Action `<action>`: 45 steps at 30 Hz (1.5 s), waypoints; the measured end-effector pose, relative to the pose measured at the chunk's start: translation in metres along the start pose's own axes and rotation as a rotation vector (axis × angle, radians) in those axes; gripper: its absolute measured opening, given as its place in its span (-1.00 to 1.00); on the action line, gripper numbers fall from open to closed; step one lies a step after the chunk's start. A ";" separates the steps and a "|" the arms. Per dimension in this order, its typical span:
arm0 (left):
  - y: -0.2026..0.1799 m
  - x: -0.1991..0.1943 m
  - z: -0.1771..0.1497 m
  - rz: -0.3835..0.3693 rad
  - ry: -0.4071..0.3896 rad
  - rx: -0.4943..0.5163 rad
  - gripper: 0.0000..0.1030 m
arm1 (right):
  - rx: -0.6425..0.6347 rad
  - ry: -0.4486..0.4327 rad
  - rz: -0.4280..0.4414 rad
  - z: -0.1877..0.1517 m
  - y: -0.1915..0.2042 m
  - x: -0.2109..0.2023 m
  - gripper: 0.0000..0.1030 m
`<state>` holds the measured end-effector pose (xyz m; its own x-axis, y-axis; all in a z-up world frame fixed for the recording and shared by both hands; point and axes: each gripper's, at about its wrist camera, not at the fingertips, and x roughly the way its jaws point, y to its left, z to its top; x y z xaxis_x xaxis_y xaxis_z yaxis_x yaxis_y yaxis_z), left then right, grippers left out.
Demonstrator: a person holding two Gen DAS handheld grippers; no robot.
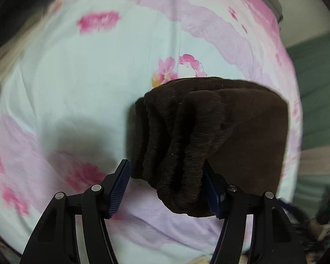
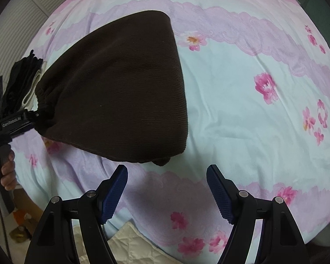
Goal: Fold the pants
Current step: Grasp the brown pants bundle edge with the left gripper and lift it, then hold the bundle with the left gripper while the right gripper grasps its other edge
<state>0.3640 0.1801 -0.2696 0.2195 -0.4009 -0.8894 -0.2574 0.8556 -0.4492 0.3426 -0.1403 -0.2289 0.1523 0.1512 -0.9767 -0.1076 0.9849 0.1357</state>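
Bedding: floral sheet, pale blue with pink blossoms and lilac lace-print bands, spread flat as the work surface. Cream quilted layer at the near edge, under the sheet's border.

Nearest, right wrist view: right gripper, jaws spread wide, blue pads bare, nothing between them. Hovering clear of the sheet, just short of the garment's near corner. Judged free and ready to take that corner.

Next out: brown pants, ribbed knit, already doubled into a compact wedge. Lying on the sheet toward its left half, broad folded edge to the right, narrowing left to a bunched end.

Left wrist view, near: left gripper, jaws partly closed around the gathered elastic waistband. Right pad pressed against the fabric; left pad at the bundle's edge with a slight gap showing, so a firm clamp not confirmed. Gathered end raised slightly off the sheet, probably to keep the layers together while the bundle is positioned or turned. Same tool visible from the right wrist view at the far left, handle in the person's hand.

Farther: dark clothing with a white strip piled beyond the left tool, at the sheet's edge. Green surface beyond the bed's far side; nature unclear.

Judgement: folding well advanced; final tidy or last fold outstanding.
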 end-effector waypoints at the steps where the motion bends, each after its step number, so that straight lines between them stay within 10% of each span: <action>1: 0.005 0.001 0.000 -0.043 0.008 -0.023 0.22 | 0.006 0.002 -0.002 -0.001 -0.001 0.000 0.45; 8: 0.006 0.013 -0.001 -0.148 0.047 -0.070 0.01 | 0.006 0.029 -0.021 -0.006 -0.002 0.009 0.45; 19: -0.029 0.003 -0.003 -0.099 0.021 0.058 -0.01 | 0.026 0.034 0.010 -0.010 -0.005 0.017 0.45; 26: -0.018 0.024 0.018 -0.107 0.069 -0.058 -0.05 | 0.057 0.014 0.025 -0.009 -0.012 0.016 0.45; 39: -0.127 -0.113 0.044 -0.302 -0.186 0.135 -0.25 | 0.035 -0.062 0.060 0.011 0.004 0.029 0.45; 45: -0.123 -0.123 0.049 -0.273 -0.223 0.154 -0.26 | 0.009 -0.150 -0.047 0.023 0.008 0.019 0.45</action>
<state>0.4147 0.1400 -0.1003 0.4641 -0.5546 -0.6907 -0.0207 0.7728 -0.6344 0.3671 -0.1274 -0.2425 0.3018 0.1153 -0.9464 -0.0885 0.9918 0.0926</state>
